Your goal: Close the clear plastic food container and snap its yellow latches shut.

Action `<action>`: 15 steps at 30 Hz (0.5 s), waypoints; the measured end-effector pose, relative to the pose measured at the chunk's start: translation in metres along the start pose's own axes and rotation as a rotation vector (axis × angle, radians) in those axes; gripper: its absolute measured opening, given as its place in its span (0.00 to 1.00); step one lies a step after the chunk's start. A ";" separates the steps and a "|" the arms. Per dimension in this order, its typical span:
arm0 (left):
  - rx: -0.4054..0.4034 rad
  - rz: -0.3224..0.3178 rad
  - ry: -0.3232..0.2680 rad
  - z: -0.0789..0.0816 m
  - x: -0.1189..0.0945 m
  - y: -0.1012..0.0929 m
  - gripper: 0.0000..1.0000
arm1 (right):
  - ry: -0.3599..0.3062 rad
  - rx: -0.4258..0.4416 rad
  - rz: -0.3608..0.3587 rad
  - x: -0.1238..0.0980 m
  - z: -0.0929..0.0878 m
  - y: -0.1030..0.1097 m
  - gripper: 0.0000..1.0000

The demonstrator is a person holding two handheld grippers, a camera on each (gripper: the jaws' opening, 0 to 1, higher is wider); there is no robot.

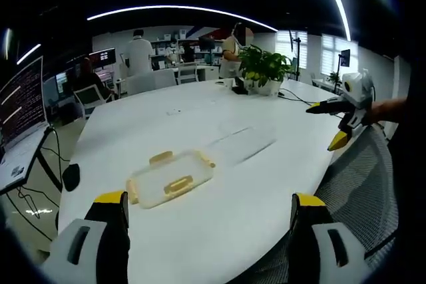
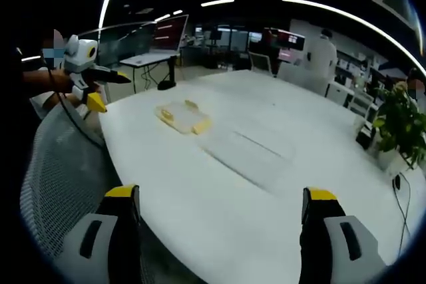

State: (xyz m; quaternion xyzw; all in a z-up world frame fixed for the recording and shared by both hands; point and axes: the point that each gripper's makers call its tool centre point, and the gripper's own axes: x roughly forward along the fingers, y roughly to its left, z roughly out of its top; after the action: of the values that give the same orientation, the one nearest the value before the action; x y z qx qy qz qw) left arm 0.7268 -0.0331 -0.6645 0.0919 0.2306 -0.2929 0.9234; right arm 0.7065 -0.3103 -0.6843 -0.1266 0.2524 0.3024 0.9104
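The clear plastic food container with yellow latches (image 1: 171, 180) lies on the white oval table (image 1: 200, 231) — untouched. The left gripper (image 1: 210, 212) and right gripper (image 2: 223, 205) both gape wide (nothing between their jaws), well apart from it.

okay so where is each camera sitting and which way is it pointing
Left gripper view: rides the left gripper, jaws apart, facing across the white table at the container; a hand holds the right gripper at the right.
Right gripper view: rides the right gripper, jaws apart, facing the container; left gripper at the left.
Shared: table, container, potted plant.
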 end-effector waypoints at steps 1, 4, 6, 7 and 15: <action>0.000 0.000 0.000 0.000 0.000 0.000 0.99 | -0.001 0.000 0.000 0.000 0.000 0.000 0.99; 0.002 0.000 0.001 0.000 0.000 0.000 0.99 | 0.000 0.000 -0.001 0.000 0.000 0.000 0.99; 0.002 -0.001 0.000 0.000 0.000 0.000 0.99 | -0.001 0.000 -0.001 -0.001 0.000 0.000 0.99; 0.003 0.000 -0.003 0.001 0.000 0.000 0.99 | -0.001 0.001 -0.001 -0.001 0.000 0.000 0.99; 0.006 -0.002 -0.005 0.002 0.000 -0.001 0.99 | -0.003 -0.002 -0.002 -0.001 0.000 -0.001 0.99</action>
State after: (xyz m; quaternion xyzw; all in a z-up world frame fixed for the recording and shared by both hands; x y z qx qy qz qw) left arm 0.7269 -0.0344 -0.6624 0.0937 0.2276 -0.2945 0.9234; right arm 0.7064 -0.3117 -0.6839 -0.1274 0.2506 0.3019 0.9110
